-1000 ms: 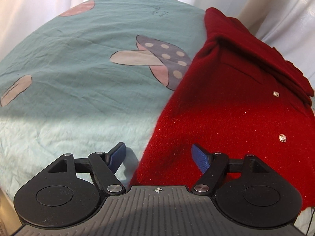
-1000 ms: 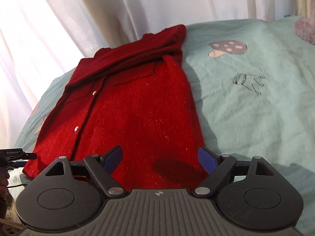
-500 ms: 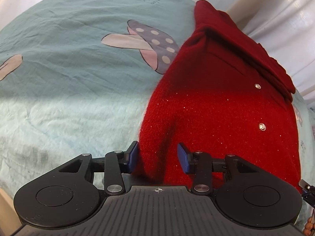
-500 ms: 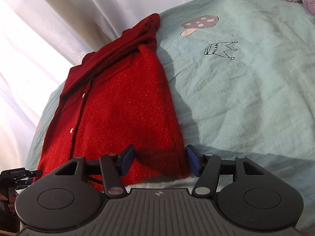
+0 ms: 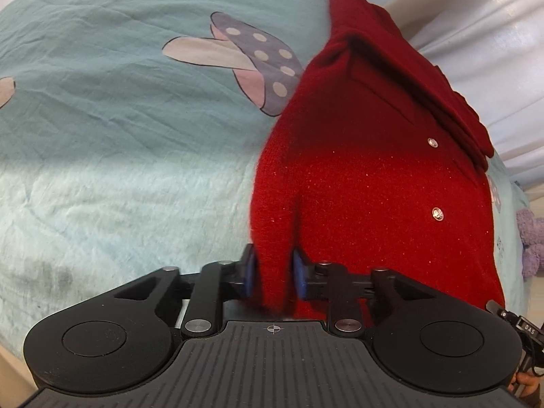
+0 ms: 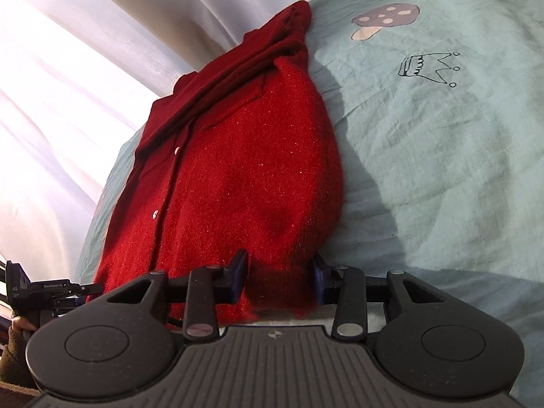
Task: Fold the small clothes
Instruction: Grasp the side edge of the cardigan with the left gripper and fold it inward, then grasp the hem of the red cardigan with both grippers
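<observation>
A small red knitted cardigan (image 5: 367, 156) with silver snap buttons lies flat on a teal bedsheet, its sleeves folded across the top. My left gripper (image 5: 272, 272) is shut on the hem's left corner, which bunches up between the blue pads. In the right wrist view the cardigan (image 6: 238, 176) runs away from me. My right gripper (image 6: 280, 277) straddles the hem's right corner with the jaws partly closed; the cloth fills the gap between them, and whether the pads press it is unclear.
The teal bedsheet (image 5: 119, 119) has mushroom prints (image 5: 244, 54) and a crown drawing (image 6: 428, 68). White curtains (image 6: 85, 51) hang behind the bed. A purple plush toy (image 5: 530, 238) lies at the far right. The other gripper (image 6: 44, 289) shows at lower left.
Both grippers moved in onto the cardigan's bottom hem and narrowed their jaws. The left one closed on the left corner, which now bunches up.
</observation>
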### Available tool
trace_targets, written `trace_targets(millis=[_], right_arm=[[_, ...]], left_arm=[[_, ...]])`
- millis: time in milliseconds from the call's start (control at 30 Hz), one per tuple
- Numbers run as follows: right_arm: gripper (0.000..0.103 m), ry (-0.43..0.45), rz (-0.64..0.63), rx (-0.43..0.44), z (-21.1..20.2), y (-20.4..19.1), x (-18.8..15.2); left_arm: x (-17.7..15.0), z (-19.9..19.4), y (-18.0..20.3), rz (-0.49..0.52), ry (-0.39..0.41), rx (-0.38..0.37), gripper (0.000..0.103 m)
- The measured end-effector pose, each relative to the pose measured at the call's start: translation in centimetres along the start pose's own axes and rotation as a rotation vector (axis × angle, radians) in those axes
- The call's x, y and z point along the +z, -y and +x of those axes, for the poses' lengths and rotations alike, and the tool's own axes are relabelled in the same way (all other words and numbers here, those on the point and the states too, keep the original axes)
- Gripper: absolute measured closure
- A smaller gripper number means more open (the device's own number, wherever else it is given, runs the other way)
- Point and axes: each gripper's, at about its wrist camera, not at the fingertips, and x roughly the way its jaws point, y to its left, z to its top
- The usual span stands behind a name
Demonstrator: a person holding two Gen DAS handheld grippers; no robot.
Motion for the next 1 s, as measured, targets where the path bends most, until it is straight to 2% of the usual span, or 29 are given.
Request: trace_targets(millis=[133, 267, 333, 433, 500, 533, 567, 600, 700, 767, 800, 867, 900, 933, 967, 1000], right_arm=[[0.082, 0.028, -0.032, 0.056, -0.2, -1.2, 0.8], [0.084, 0.12, -0.019, 0.124, -1.0, -2.3, 3.3], [0.087, 0.163, -0.025, 0.148, -1.2, -2.9, 5.3], [0.089, 0.228, -0.028, 0.158, -0.7, -3.6, 8.6], [0.091, 0.271, -0.055, 0.142, -0.1, -4.1, 10.6], [0.092, 0.293, -0.066, 0.128, 0.5, -4.2, 11.9], [0.094, 0.309, -0.059, 0.111, 1.1, -4.1, 13.1], [0.102, 0.322, -0.045, 0.092, 1.7, -4.0, 14.2], [0.101, 0.334, -0.04, -0.004, 3.9, -3.3, 17.1], [0.098, 0.278, -0.078, -0.063, 5.3, -3.2, 17.7], [0.098, 0.251, -0.125, -0.06, 5.6, -3.3, 17.4], [0.093, 0.207, -0.235, -0.058, 5.6, -3.9, 15.8], [0.085, 0.187, -0.293, -0.066, 5.4, -4.1, 14.5], [0.079, 0.17, -0.339, -0.069, 5.1, -4.2, 13.5], [0.064, 0.152, -0.382, -0.065, 4.9, -4.2, 12.6], [0.047, 0.129, -0.434, -0.061, 4.8, -4.2, 11.6]], left_arm=[[1.3, -1.6, 0.7, -0.012, 0.033, -0.096, 0.091], [4.2, -4.3, 3.4, 0.023, 0.14, -0.185, 0.091], [6.1, -4.9, 4.7, 0.046, 0.181, -0.206, 0.091], [9.2, -4.8, 6.6, 0.096, 0.237, -0.179, 0.091], [11.5, -4.2, 7.1, 0.083, 0.253, -0.18, 0.091], [12.7, -3.7, 7.2, 0.068, 0.266, -0.167, 0.101], [13.7, -3.3, 7.4, 0.05, 0.286, -0.141, 0.101], [14.6, -2.8, 7.5, 0.039, 0.301, -0.114, 0.101], [16.7, -0.3, 7.1, -0.013, 0.288, -0.048, 0.101], [16.3, 1.2, 7.2, 0.036, 0.258, -0.006, 0.097], [15.7, 1.5, 7.3, 0.076, 0.245, -0.001, 0.094], [13.8, 1.9, 7.2, 0.167, 0.211, 0.023, 0.076], [12.9, 1.9, 7.3, 0.211, 0.205, 0.026, 0.069], [11.8, 1.9, 7.3, 0.274, 0.189, 0.029, 0.056], [10.8, 2.1, 7.7, 0.345, 0.175, 0.043, 0.051], [10.1, 2.2, 8.3, 0.421, 0.161, 0.054, 0.05]])
